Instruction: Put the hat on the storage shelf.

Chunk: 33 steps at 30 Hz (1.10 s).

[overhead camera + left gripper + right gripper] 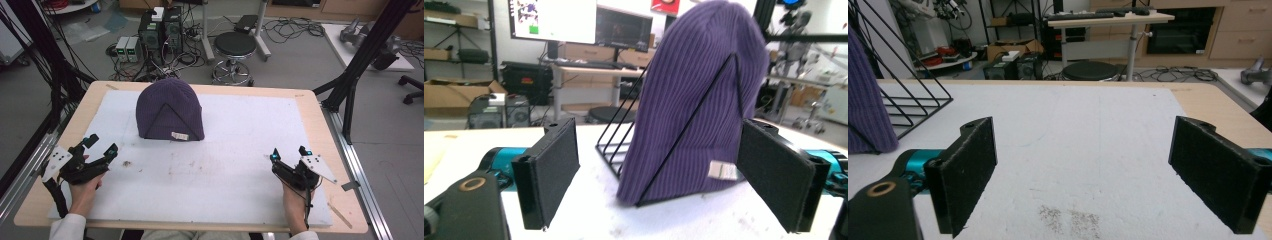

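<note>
Holding both sets of tongs apart: my left gripper (102, 145) and right gripper (289, 153) rest low at the near corners. Ahead, the purple ribbed beanie (170, 109) drapes a black wire rack (624, 145) mid-table. It looks soft and light, so I'd pinch its hem by the label (722, 171).

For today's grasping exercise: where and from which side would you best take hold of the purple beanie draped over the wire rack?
Probably the purple beanie at its lower hem by the white label, coming from the person's side. There the knit hangs loose below the black wire rack, so open jaws could pinch cloth alone; higher up the wire triangle lies across the fabric.
</note>
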Tool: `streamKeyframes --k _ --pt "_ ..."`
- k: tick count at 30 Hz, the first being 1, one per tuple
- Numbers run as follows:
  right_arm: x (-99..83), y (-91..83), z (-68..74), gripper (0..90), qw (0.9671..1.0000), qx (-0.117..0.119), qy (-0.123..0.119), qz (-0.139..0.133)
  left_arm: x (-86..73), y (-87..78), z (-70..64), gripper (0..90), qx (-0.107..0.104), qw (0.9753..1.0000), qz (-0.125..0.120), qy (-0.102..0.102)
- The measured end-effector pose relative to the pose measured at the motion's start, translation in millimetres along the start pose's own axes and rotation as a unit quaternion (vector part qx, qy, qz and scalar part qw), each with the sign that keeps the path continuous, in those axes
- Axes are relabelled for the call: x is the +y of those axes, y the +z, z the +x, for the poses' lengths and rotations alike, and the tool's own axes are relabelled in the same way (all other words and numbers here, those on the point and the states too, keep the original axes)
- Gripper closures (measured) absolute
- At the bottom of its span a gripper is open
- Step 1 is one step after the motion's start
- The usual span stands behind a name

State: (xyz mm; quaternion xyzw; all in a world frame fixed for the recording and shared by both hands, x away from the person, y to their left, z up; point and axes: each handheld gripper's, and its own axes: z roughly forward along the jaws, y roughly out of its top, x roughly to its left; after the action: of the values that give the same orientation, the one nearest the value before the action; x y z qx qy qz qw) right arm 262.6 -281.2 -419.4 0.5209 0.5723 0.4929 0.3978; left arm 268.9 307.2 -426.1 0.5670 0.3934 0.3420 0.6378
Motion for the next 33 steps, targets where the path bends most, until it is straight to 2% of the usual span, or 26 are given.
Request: streamKeyframes --k 6,15,21,33 --pt "-1.0 -1.2 7.0 11.3 0.9998 0.002 -0.020 0.001 -2.3 -1.7 2.2 17.9 0.002 1.0000 0.003 -0.002" --pt "-1.5 1.3 5.6 11.3 0.9998 0.002 -0.021 0.005 -3.8 -0.6 3.7 17.9 -0.001 0.9999 0.005 -0.012" --pt "-2.1 1.8 7.5 11.2 0.9995 0.005 -0.029 0.007 -3.6 -0.9 2.8 17.9 -0.003 0.9999 0.003 -0.011" --pt "-2.1 1.1 6.3 11.2 0.9996 0.004 -0.024 0.014 -4.1 -0.5 3.1 18.0 -0.004 0.9999 0.005 -0.014"
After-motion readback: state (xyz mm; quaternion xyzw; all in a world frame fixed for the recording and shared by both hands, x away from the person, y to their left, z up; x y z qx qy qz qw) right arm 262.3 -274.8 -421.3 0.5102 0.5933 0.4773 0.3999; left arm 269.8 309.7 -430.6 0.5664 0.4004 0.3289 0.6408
